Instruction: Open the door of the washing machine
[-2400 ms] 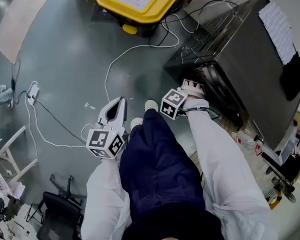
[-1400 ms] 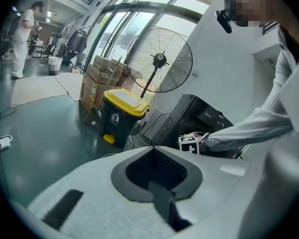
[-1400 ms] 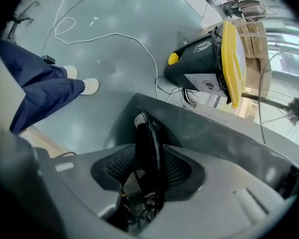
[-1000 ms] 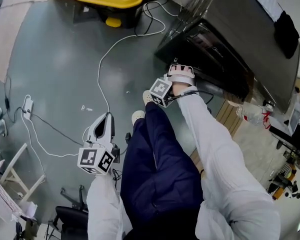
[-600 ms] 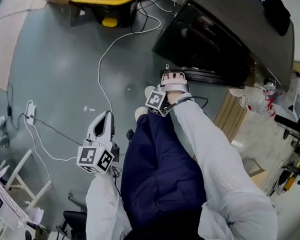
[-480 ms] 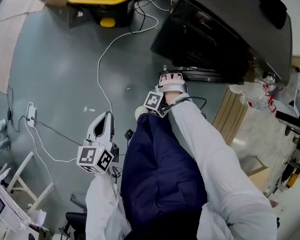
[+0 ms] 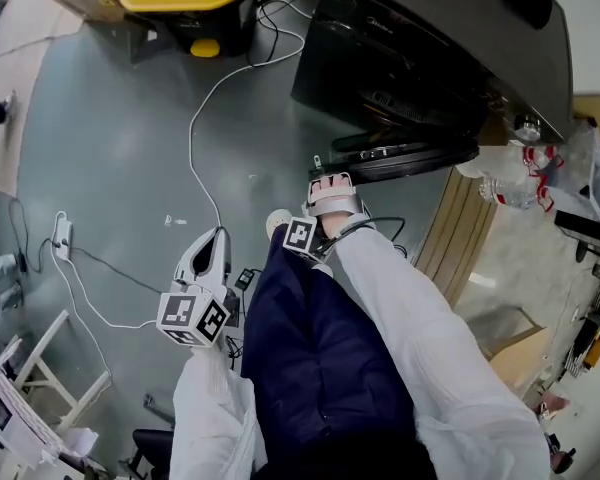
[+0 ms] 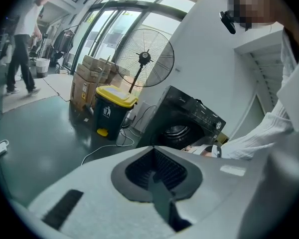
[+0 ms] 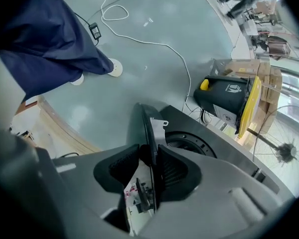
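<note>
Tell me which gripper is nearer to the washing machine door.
Right. The right gripper is at the washing machine door, its jaws having just closed further on its edge. The left gripper, shut and empty, hangs over the floor, apart from it.

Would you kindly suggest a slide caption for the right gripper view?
Right gripper, fingers just closing, grips the edge of the washing machine door, swung open from the drum; yellow-lidded bin behind.
</note>
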The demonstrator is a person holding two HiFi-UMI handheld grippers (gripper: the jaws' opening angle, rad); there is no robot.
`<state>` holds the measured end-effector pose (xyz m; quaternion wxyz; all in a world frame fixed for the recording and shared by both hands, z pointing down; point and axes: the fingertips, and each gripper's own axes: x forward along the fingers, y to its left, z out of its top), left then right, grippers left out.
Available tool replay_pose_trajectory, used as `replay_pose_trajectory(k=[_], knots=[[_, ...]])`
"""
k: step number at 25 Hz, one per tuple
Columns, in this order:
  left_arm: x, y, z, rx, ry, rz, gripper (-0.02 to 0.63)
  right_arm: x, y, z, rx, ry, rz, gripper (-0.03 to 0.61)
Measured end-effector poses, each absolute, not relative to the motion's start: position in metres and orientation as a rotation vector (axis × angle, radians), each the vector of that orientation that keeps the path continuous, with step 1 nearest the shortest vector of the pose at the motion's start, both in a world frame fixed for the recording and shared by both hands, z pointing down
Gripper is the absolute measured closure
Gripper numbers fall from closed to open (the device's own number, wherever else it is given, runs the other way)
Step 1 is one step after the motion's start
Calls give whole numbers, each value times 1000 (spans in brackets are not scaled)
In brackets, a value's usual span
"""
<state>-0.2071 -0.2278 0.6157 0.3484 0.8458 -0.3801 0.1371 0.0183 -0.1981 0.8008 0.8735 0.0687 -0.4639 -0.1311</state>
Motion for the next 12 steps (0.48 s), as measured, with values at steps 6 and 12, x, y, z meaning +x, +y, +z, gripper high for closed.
replay_pose_trajectory(k=[6,12], knots=[[-186,-178,613,2204,-996,343,615,22,-145,798,97,-943,-364,444],[-186,-127,608,2221,-995,370,616,26,-92,799,69,-934,-381,445]])
